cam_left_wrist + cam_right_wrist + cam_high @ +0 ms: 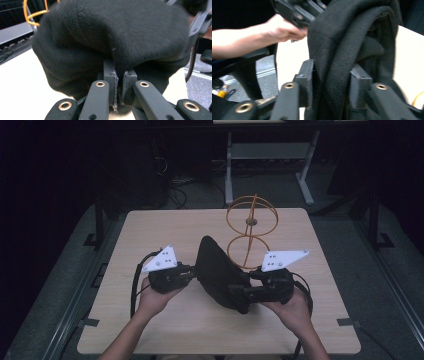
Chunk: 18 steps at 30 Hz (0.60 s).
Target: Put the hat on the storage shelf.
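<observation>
A black fleece cloth, perhaps a cap, hangs above the table between both grippers. My left gripper is at its left edge and is shut on a fold of the cloth, pads pinching the fabric. My right gripper is at the cloth's lower right. In the right gripper view its jaws stand apart with thick folds of the cloth loose between them. The other hand and its gripper show beyond the cloth.
An orange wire stand made of crossed hoops rises at the table's far middle, just behind the cloth. A white desk frame and cables lie on the dark floor beyond the table. Bare tabletop lies at the left and the front.
</observation>
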Each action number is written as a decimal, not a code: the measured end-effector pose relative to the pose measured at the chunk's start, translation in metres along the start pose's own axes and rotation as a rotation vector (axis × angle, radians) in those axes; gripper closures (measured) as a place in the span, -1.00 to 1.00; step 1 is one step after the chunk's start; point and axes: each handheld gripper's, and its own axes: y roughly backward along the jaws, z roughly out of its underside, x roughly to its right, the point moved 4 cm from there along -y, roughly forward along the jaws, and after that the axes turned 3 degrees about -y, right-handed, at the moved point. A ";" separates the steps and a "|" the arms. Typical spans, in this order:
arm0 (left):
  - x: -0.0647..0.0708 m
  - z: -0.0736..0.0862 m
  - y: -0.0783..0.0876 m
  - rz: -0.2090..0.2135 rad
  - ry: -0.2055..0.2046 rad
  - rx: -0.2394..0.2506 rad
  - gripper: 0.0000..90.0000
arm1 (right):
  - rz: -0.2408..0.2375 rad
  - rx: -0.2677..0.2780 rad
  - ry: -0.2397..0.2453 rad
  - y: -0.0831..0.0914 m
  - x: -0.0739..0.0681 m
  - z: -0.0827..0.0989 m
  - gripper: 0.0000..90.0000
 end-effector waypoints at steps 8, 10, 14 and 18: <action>-0.008 -0.015 0.014 -0.032 -0.015 -0.016 0.90 | 0.028 0.049 0.001 0.013 0.003 0.002 -0.13; -0.014 -0.017 0.021 -0.046 0.000 -0.010 0.90 | 0.045 0.055 -0.001 0.019 0.003 0.004 -0.20; -0.021 -0.020 0.029 -0.063 0.007 -0.005 0.90 | 0.081 0.038 0.001 0.025 0.006 0.011 -0.23; -0.026 -0.023 0.035 -0.080 0.016 -0.003 0.90 | 0.116 0.012 -0.002 0.027 0.011 0.020 -0.29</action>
